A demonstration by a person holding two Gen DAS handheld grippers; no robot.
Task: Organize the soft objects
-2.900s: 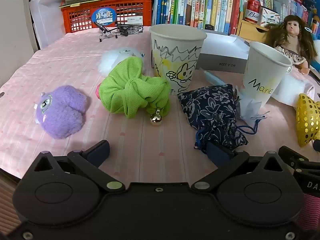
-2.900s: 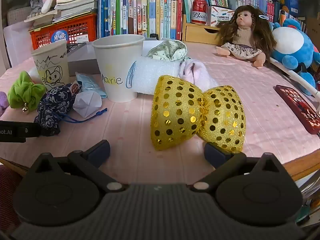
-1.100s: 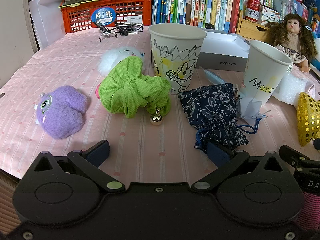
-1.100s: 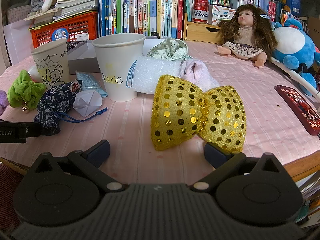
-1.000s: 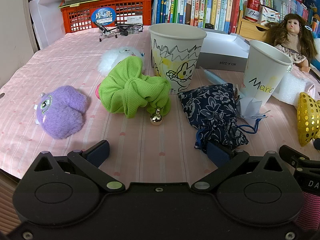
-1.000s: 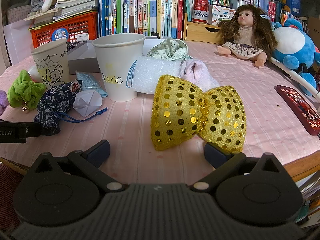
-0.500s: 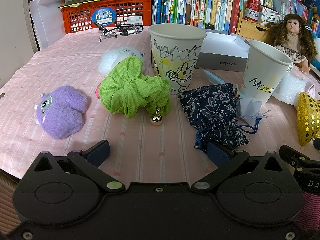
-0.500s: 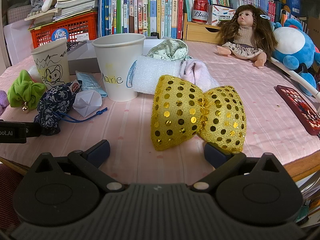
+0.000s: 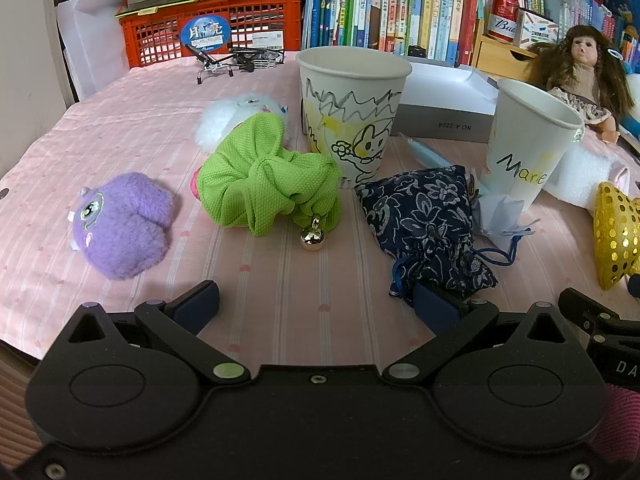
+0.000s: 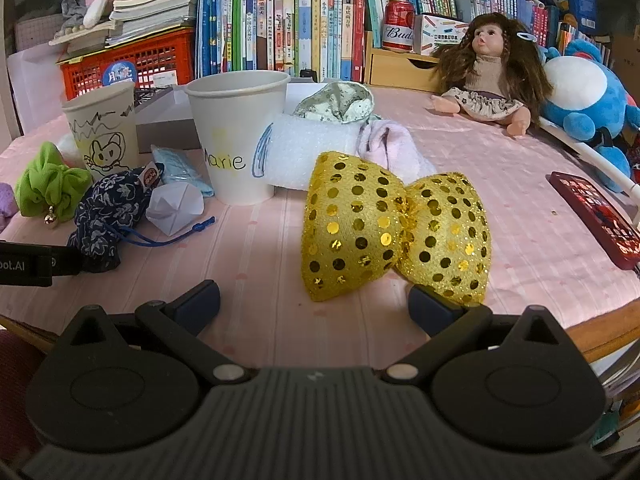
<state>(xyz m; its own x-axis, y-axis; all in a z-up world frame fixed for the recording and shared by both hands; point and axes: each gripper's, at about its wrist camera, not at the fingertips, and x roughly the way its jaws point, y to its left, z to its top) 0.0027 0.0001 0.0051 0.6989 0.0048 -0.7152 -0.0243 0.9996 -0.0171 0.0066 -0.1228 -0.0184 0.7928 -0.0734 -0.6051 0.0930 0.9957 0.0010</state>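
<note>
On the pink cloth lie a purple plush toy [image 9: 120, 224], a green scrunchie with a bell [image 9: 266, 186], a white fluffy toy [image 9: 232, 116] and a navy floral pouch [image 9: 424, 220]. Behind them stand a doodled paper cup [image 9: 352, 110] and a cup marked "Marie" [image 10: 238, 144]. My left gripper [image 9: 316, 306] is open near the table's front edge, its right finger at the pouch's tip. A gold sequin bow [image 10: 394, 230] lies just ahead of my open right gripper [image 10: 314, 304]. Beyond the bow are white foam [image 10: 308, 152], a pink cloth [image 10: 390, 148] and a patterned fabric piece [image 10: 340, 102].
A doll [image 10: 492, 76] and a blue plush [image 10: 588, 108] sit at the back right. A red phone [image 10: 596, 216] lies by the right edge. A grey box [image 9: 444, 108], a red crate [image 9: 212, 36], books [image 10: 280, 20] and a can [image 10: 398, 26] line the back.
</note>
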